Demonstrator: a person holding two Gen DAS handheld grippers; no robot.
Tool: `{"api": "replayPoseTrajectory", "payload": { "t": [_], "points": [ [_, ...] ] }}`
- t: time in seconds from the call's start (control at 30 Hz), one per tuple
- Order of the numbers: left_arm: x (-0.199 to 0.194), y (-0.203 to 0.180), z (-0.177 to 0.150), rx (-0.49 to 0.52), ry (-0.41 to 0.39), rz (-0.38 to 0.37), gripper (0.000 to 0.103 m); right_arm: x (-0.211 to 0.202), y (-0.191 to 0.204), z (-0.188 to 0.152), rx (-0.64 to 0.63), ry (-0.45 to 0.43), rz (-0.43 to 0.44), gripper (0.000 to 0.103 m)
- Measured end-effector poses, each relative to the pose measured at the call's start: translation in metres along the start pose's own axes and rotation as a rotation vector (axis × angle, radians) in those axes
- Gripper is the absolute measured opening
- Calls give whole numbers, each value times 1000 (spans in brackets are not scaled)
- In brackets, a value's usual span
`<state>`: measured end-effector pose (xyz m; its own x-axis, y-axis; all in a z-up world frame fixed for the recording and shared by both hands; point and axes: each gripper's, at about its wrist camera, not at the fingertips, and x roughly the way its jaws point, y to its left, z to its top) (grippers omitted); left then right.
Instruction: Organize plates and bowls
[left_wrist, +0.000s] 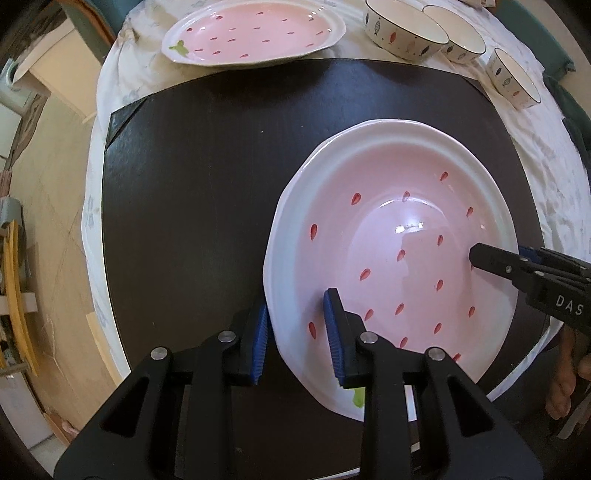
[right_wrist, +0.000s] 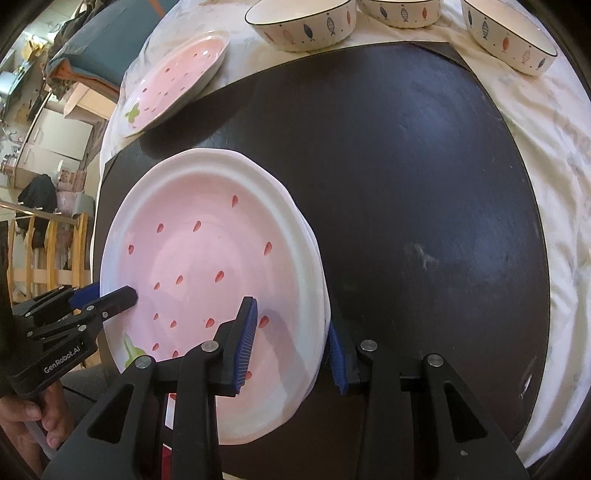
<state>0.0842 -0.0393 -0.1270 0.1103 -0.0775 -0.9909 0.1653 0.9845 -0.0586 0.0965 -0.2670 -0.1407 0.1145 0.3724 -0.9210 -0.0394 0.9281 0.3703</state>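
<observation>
left gripper (left_wrist: 298, 334) grips pink plate (left_wrist: 399, 258) rim | right gripper (right_wrist: 293, 345) grips opposite rim | plate underside hidden

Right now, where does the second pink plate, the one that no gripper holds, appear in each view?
Left wrist view: the free pink plate lies at the top, left of centre, on the white cloth beyond the dark mat.
Right wrist view: the same plate sits upper left, seen at a slant.
Shared landmark: the nearest fish-pattern bowl stands to the right of it in both views.
</observation>
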Motion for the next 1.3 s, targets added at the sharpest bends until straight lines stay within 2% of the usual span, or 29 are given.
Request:
{"api": "replayPoseTrajectory", "payload": {
  "t": [0.13, 0.23, 0.4, 0.63, 0.73, 0.97, 1.07, 1.13, 1.3],
  "points": [
    [-1, -1, 1, -45, -29, -5, 24, 0, -2, -2, 12, -11, 5, 39],
    [-4, 3, -4, -18, -34, 3, 24, 0, -3, -1, 1, -29, 2, 39],
    [-6, 8, -1, -60, -45, -25, 24, -2, -12, 7, 41, -47, 36, 39],
    [-4, -3, 3, -32, -67, 23, 25, -3, -17, 17, 49, -65, 26, 38],
    [-3, -2, 6, -51, -69, 9, 25, -3, -12, 16, 15, -63, -2, 38],
    [-6, 0, 8, -56, -86, 39, 26, -2, -1, 11, -32, -72, -65, 38],
    [-8, -1, 8, -52, -99, 57, 27, -3, -2, 12, -35, -78, -67, 38],
    [-10, 0, 8, -53, -110, 55, 36, -6, -2, 13, -33, -85, -67, 38],
    [-18, 3, 9, -70, -164, 67, 39, -16, 0, 13, -35, -123, -70, 43]
  ]
}}
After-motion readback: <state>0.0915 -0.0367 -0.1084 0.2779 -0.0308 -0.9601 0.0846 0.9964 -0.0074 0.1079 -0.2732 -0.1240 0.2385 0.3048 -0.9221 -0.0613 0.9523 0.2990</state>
